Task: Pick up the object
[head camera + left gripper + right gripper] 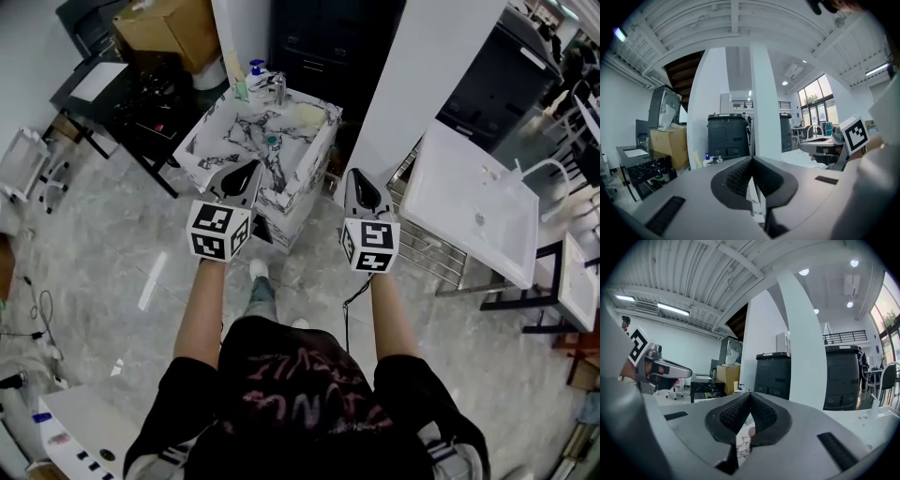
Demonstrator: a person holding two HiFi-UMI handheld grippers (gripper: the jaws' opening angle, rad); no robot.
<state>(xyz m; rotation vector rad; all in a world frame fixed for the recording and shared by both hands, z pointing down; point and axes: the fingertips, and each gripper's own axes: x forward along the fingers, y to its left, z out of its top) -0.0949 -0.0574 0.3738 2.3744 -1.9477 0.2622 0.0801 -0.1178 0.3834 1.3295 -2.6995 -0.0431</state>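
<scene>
A marble-patterned table stands ahead of me in the head view. On it are a small teal object, a pale yellow pad, a metal can, a green bottle and a blue-capped bottle. My left gripper hangs over the table's near edge, shut and empty; its jaws meet with nothing between them. My right gripper is held to the right of the table, off its corner. It is also shut and empty.
A white pillar rises just right of the table. A white sink basin on a metal rack stands at the right. A black desk and a cardboard box are at the back left, and a black cabinet behind the table.
</scene>
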